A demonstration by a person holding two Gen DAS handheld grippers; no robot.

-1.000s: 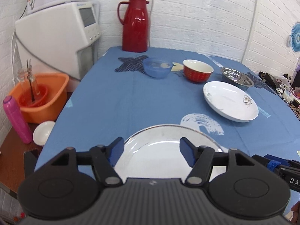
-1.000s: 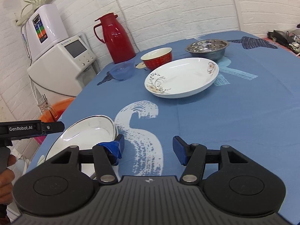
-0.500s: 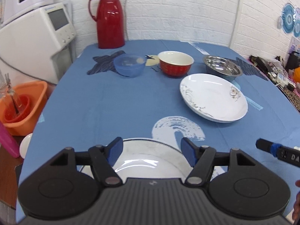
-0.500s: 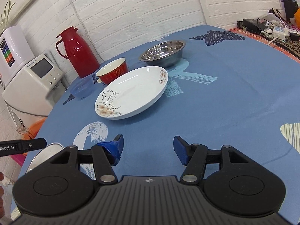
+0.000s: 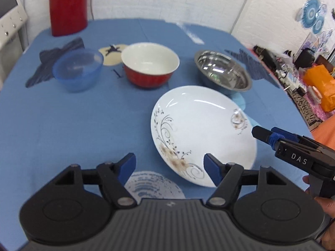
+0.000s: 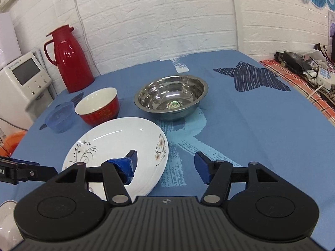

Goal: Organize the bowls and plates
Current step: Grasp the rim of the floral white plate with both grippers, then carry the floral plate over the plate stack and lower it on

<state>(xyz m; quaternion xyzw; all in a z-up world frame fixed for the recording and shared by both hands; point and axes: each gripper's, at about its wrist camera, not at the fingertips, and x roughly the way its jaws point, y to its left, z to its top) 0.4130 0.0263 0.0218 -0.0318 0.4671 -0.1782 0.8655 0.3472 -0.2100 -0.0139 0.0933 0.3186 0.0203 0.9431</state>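
Observation:
A white plate with a floral print (image 5: 201, 129) (image 6: 117, 144) lies on the blue tablecloth (image 5: 73, 121). Behind it stand a red bowl with a white inside (image 5: 149, 70) (image 6: 98, 105), a steel bowl (image 5: 223, 72) (image 6: 170, 95) and a translucent blue bowl (image 5: 78, 72) (image 6: 59, 119). My left gripper (image 5: 169, 167) is open, hovering over the plate's near left rim. My right gripper (image 6: 165, 165) is open over the plate's right edge, its left finger above the plate; it shows from the side (image 5: 293, 148) in the left wrist view.
A red thermos jug (image 5: 67, 4) (image 6: 70, 59) stands at the table's far left by the brick wall. A white appliance (image 6: 23, 81) sits left of the table. Cluttered items (image 6: 303, 64) lie on a side surface at the right. An orange basin (image 6: 12, 140) sits below the left edge.
Both grippers have moved forward and right, away from the plain white plate near the front edge, and now hover over the floral plate. Both stay open.

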